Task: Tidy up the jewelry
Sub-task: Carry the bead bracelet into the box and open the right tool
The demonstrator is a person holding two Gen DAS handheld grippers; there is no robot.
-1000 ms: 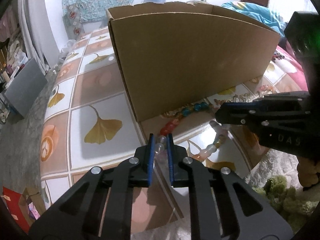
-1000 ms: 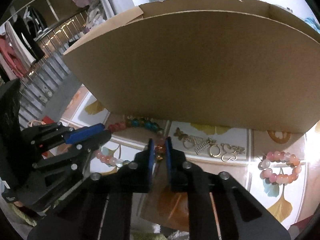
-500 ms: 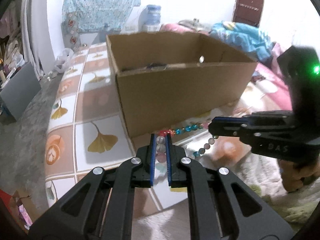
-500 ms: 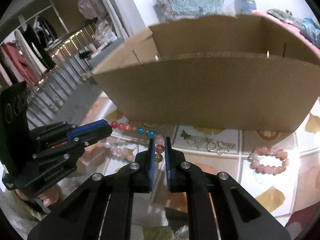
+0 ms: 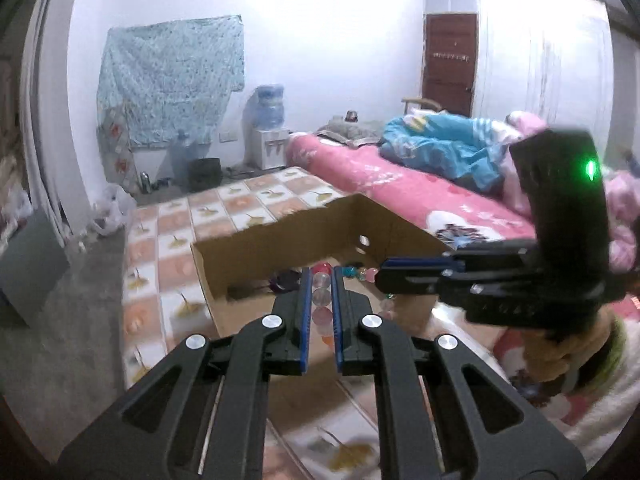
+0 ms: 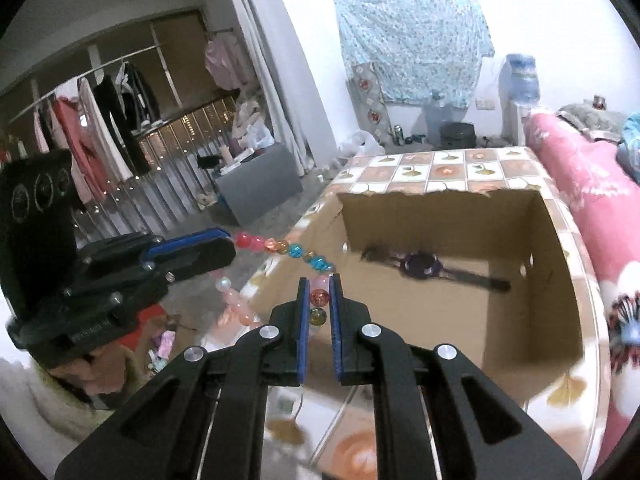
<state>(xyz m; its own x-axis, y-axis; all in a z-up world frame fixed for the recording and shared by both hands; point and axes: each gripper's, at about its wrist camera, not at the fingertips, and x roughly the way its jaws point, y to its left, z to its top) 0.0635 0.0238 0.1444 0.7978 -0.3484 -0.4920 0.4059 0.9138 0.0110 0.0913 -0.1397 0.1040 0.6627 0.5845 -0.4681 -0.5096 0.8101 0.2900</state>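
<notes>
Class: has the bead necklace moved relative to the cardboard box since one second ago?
Yes. The bead necklace rose from beside the cardboard box base to above its rim.

Bead necklace (image 6: 296, 251): glossy, translucent glass-like beads. Cardboard box (image 6: 532, 320): matt brown, torn rim at 12 o'clock. Right gripper (image 6: 319, 304): matt black plastic, shiny metal screws

The supporting surface is a table covered with a glossy cloth (image 6: 452, 168) printed in orange and white squares with yellow ginkgo leaves. 1 open brown cardboard box (image 6: 532, 316) stands directly on it. A pink bed (image 5: 404, 188) borders the cloth's far side.
</notes>
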